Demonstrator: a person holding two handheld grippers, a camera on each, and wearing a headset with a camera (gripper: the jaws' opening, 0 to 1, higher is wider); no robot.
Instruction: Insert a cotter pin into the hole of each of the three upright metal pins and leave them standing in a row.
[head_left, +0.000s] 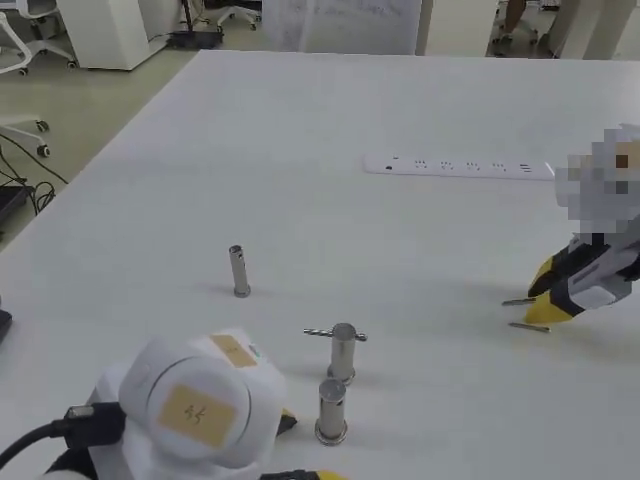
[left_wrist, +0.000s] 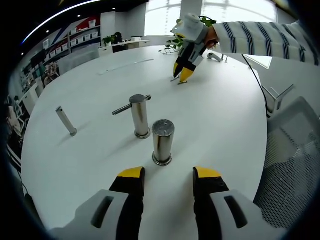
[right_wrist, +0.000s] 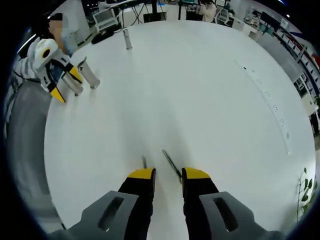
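Head view shows bare table (head_left: 300, 150) between left claw (left_wrist: 169, 176) and right claw (head_left: 540, 296), both parted, empty.

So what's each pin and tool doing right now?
Near metal pin: upright, no cotter pin.
Middle metal pin: upright, cotter pin through it.
Far metal pin: upright, no cotter pin.
Left tool: open, empty.
Right tool: open, empty.
Loose cotter pins: lying flat by right tool.

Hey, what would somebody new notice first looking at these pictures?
Three upright metal pins stand on the white table, the middle one with a cotter pin through its top. Far right, the right gripper sits open at two loose cotter pins; the left gripper is open beside the nearest pin.
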